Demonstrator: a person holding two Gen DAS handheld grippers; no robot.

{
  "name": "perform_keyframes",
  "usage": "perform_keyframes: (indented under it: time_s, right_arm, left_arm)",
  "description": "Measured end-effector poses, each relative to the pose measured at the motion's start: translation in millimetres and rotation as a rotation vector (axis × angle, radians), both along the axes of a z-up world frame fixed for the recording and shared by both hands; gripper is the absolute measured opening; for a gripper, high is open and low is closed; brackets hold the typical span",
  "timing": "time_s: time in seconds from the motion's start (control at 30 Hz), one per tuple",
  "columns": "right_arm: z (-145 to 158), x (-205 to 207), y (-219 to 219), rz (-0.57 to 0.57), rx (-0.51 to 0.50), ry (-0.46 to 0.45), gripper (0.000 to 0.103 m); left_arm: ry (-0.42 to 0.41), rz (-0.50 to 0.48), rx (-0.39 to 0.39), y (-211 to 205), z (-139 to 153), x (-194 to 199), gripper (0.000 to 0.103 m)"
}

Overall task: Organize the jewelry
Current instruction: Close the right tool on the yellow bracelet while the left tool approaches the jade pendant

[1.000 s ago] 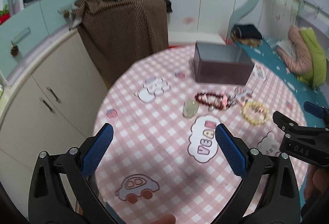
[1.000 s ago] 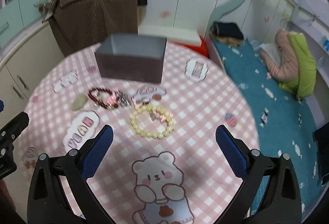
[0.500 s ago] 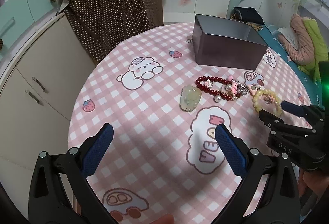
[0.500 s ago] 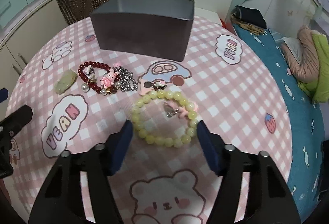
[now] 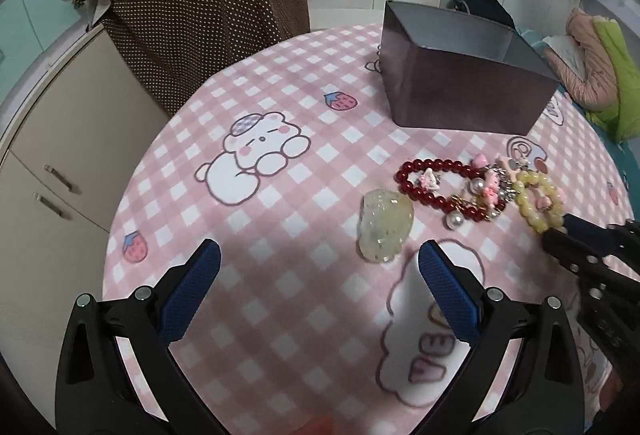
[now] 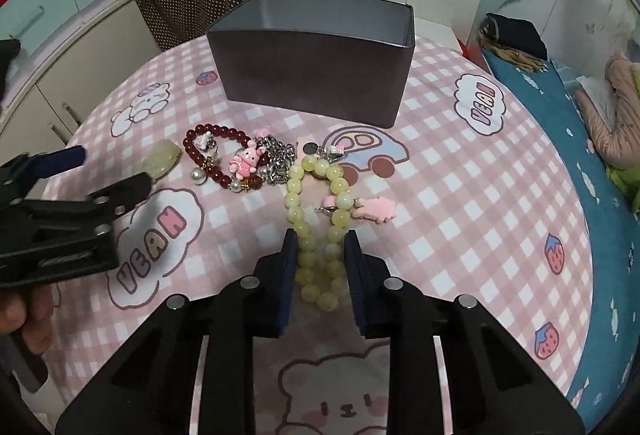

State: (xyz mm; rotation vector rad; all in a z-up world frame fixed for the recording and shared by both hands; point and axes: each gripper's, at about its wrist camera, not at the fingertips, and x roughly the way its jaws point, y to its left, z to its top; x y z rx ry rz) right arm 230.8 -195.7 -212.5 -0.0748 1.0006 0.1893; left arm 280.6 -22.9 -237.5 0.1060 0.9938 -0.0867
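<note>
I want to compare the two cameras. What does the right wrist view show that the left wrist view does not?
Only the right wrist view: the right gripper, whose fingers have just been closing, squeezes the yellow bead bracelet into a narrow loop; the box looks empty inside.

Only the left wrist view: the left gripper wide open above the tablecloth, near the pale green stone.

Both: the red bead bracelet, box, stone and yellow bracelet.

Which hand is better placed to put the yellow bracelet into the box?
Right. The right gripper has just closed its jaws around the yellow bracelet, squeezing it. The left gripper is open, holding nothing.
</note>
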Motion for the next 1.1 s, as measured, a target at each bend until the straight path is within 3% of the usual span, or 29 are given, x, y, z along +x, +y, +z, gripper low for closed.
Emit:
perform_keyframes:
  time_s: [0.37, 0.47, 0.63, 0.73, 0.8, 0.93, 1.0, 1.03, 1.1]
  right_arm:
    - [3, 10, 0, 0.025, 0.036, -0.014, 0.035]
    - [8, 11, 0, 0.034, 0.049, -0.024, 0.038]
    - [13, 11, -1, 0.022, 0.057, -0.036, 0.039]
    - [12, 11, 7, 0.055, 0.044, -0.033, 0.039]
    - [10, 13, 13, 0.071, 0.034, -0.031, 0.038]
    - [-4, 19, 20, 0.058, -0.011, 0.006, 0.038]
    - [-5, 18, 21, 0.057, -0.026, -0.006, 0.03]
    - [-4, 17, 22, 0.062, -0.03, -0.005, 0.013]
    - [-4, 17, 21, 0.058, -0.028, -0.001, 0.008]
  left_arm:
    - [0.018, -0.045, -0.039, -2, -12, 18, 0.097]
    - [0.002, -0.071, -0.043, -5, -9, 17, 0.085]
    - [-0.003, -0.106, -0.044, -11, -4, 20, 0.05]
    - [-0.001, -0.124, -0.05, -12, -3, 18, 0.035]
    - [0.004, -0.132, -0.06, -11, -1, 14, 0.03]
    - [0.009, -0.129, -0.086, -5, 0, 10, 0.03]
    - [0.01, -0.127, -0.102, -1, 0, 7, 0.03]
    - [0.012, -0.126, -0.113, 1, 0, 6, 0.03]
    - [0.015, -0.124, -0.13, 4, 0, 4, 0.03]
